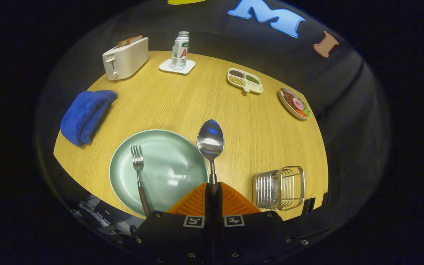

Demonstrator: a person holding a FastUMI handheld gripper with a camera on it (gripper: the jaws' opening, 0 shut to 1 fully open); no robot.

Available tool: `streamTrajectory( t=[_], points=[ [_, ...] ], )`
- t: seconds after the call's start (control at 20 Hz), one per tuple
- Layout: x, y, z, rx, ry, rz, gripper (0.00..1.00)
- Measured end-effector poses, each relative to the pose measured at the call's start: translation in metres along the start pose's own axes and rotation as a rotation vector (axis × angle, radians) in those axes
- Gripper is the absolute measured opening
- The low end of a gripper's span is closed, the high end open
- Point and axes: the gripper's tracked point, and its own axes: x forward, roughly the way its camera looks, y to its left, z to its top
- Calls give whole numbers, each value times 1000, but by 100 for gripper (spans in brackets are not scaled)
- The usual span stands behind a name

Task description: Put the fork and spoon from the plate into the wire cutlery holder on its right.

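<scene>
Clamping the spoon [210, 141] by its handle, the tool [213, 191] is closed tight.

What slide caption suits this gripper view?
Tongs shut on spoon, fork on plate, wire holder right.

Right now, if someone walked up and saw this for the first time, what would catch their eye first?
The shiny spoon stands out, its handle pinched between the fingers of the hand-held gripper, its bowl sticking out ahead beside the green plate. A fork lies on that plate, and the wire holder sits on the table to the right of the fingers.
</scene>
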Motion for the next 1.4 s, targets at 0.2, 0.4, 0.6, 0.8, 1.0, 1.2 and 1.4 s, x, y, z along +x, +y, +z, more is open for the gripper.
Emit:
streamTrajectory(
  t=[0.2, 0.4, 0.6, 0.8, 1.0, 1.2, 1.4],
  points=[
    [-7, -33, -8, 114, 26, -64, 5],
    [-11, -60, -23, 230, 57, -101, 5],
    [-17, -80, -38, 311, 84, -127, 5],
    [-19, -89, -48, 392, 112, -134, 5],
    [-18, -93, -58, 475, 155, -131, 5],
    [-16, -97, -68, 508, 205, -113, 5],
    [-15, -97, -63, 502, 206, -99, 8]
  ],
)
